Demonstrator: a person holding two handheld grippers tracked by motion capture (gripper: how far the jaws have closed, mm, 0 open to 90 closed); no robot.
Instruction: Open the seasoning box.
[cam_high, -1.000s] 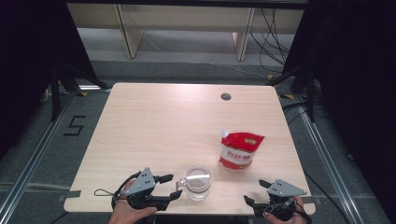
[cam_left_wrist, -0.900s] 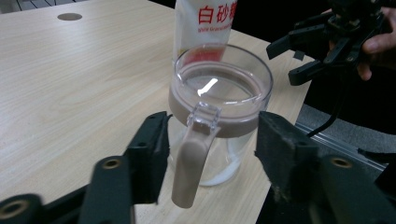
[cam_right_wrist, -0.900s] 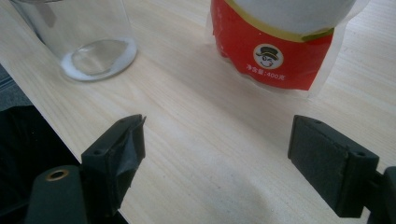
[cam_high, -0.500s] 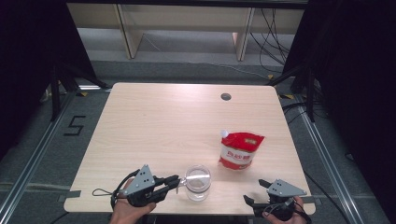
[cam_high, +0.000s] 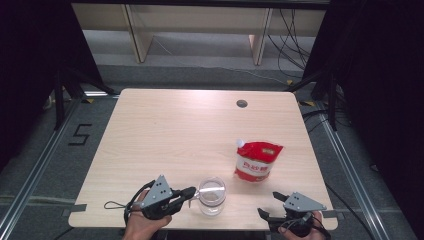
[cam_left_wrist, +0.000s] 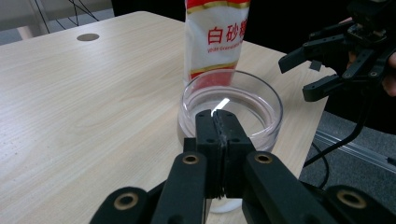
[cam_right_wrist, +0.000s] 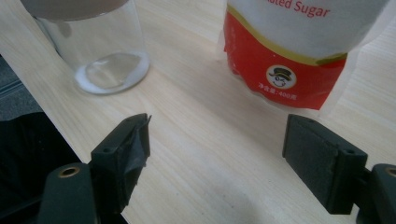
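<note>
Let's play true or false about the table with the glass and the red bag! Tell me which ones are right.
1. The bag stands upright on the table. True.
2. The glass lies on its side. False: it stands upright.
3. The left tool is shut at the glass's rim. True.
4. The right tool holds the bag. False: it is open, its jaws have just closed a little, and nothing is between them.
</note>
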